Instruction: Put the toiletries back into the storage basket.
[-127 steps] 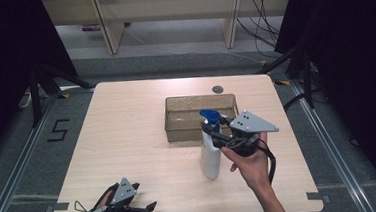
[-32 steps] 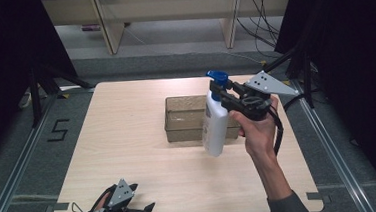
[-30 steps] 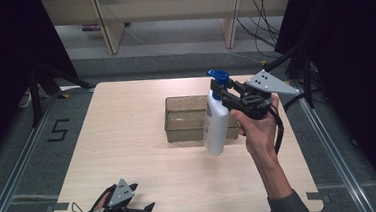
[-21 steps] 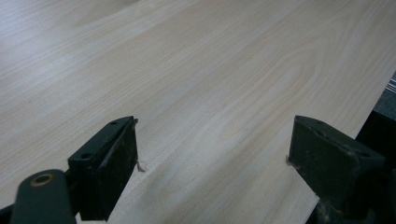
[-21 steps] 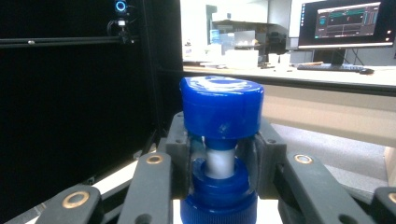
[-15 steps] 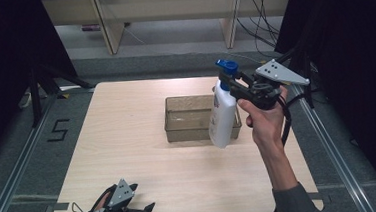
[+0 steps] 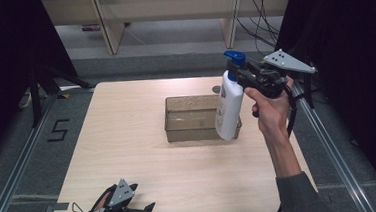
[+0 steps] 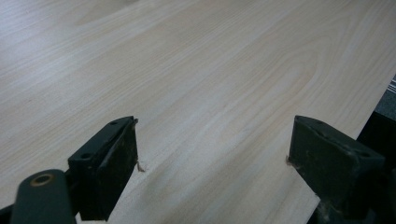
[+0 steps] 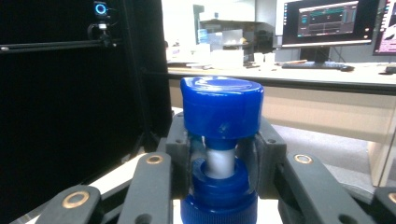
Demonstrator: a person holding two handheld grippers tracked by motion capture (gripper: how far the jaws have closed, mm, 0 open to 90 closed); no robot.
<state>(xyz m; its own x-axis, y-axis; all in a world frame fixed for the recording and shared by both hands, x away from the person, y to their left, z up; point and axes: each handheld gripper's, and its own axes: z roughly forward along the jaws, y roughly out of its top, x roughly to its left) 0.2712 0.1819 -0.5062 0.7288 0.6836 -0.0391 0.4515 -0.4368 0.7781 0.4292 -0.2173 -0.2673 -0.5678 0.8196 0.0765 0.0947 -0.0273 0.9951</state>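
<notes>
Since the earliest frame the bottle (image 7: 229,105) has left the table (image 7: 128,140) in front of the bin and now hangs in the air, carried up and toward the far right, its base over the bin's right end. The left hand has kept its place at the near edge.

Table: one, pale wood. A small dark disc (image 7: 217,89) lies on it just behind the bin; what it is I cannot tell.

Bin (image 7: 192,119): one, clear, rectangular, open-topped, mid-table; looks empty.

Bottle: one, white body, blue pump cap. Hangs nearly upright, slightly tilted, clear of the table.

Right gripper (image 7: 246,77): one, jaws clamped on the bottle's thin white neck, between the blue collar and the pump head (image 9: 222,106), as the right gripper view shows.

Left gripper (image 7: 142,210): one, resting low at the table's near edge, jaws spread wide with bare wood between them.

Handling, as judgement: rigid plastic, smooth and likely slippery on the body; weight depends on the fill, which I cannot see. The neck is the sound hold, since the pump head and collar stop it sliding either way. Held so high, the body can swing like a pendulum; slow moves suit it. Not fragile, but the pump head could depress if pressed from above.
</notes>
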